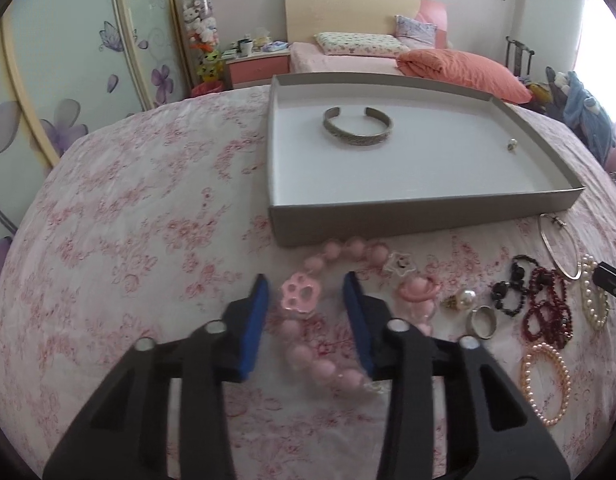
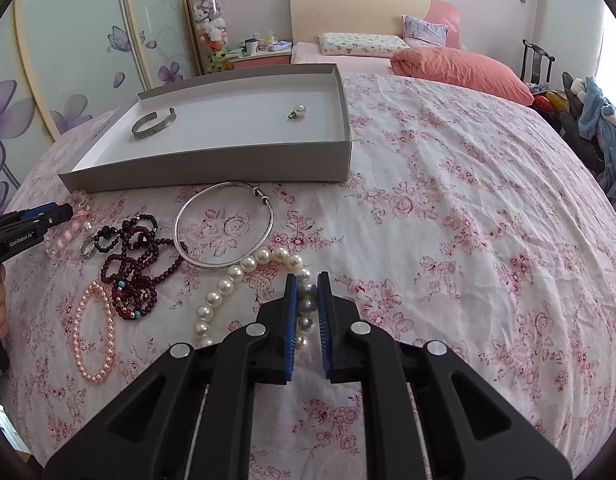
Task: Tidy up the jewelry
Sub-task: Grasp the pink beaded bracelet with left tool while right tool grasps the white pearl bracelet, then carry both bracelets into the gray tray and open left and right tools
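Left wrist view first: the left tool [image 1: 305, 290] hangs low over the floral table cover, its blue pads spread wide on either side of the pink bead bracelet [image 1: 308, 340]. Nothing is pinched yet; the pink paw charm [image 1: 297, 293] sits right in the gap, which looks like a line-up for a grab. Just beyond lies the grey tray [image 1: 424, 216], already holding a silver cuff [image 1: 358, 130] and a small pearl earring [image 1: 512, 145], so that is clearly the collecting spot. To the right wait the leftovers: a pearl stud [image 1: 462, 298], a silver ring [image 1: 483, 321], dark red beads [image 1: 548, 312] and a pink pearl bracelet [image 1: 546, 384].

Over to the right wrist view: the right tool [image 2: 307, 280] is nearly closed, with the white pearl bracelet [image 2: 227, 284] running between its pads. The pearls in the gap look shadowed, and the pads seem to clench them, though the rest of the strand rests flat on the cloth, so no lift yet. A thin silver bangle [image 2: 223, 226] lies just beyond, touching the pearls. The tray sits ahead and left, near enough for a short carry. The strand will likely dangle and swing once raised.
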The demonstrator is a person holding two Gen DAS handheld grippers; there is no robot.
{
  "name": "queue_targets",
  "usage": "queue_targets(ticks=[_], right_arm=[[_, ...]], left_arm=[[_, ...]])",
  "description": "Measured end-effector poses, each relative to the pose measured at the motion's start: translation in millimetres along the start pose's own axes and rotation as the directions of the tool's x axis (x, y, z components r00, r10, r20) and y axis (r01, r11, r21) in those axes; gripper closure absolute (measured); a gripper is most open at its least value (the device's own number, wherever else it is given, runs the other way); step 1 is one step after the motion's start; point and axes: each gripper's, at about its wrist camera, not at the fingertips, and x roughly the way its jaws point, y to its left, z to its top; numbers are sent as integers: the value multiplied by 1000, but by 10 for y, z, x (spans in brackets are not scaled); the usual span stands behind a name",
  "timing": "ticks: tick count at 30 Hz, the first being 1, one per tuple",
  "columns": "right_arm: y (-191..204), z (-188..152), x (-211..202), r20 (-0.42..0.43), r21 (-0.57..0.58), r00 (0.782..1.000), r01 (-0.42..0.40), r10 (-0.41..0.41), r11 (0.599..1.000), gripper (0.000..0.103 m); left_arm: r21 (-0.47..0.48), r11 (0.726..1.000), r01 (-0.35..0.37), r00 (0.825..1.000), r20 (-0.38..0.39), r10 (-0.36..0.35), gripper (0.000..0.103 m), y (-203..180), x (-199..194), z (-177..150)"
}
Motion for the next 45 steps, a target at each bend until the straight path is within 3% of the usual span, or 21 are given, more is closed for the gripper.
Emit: queue_targets(ticks=[2,14,29,45], right_arm=[[-10,0,-1,2,3,1000,-3,3,1000,92],[-52,19,-62,22,45,999,-47,46,998,92],[160,129,-404,133,44,969,-216,209,975,92],[410,131,-570,175,12,939,-304,297,953,92]], left_arm=[[14,1000,-2,1000,3,2,79,-23,-8,-1],[-29,1000,7,1000,6,-7,79,144,-151,-96],[-123,977,173,980,119,-159,79,239,-643,-210],[-122,962,245,958,183,-221,79,165,-935,-213]])
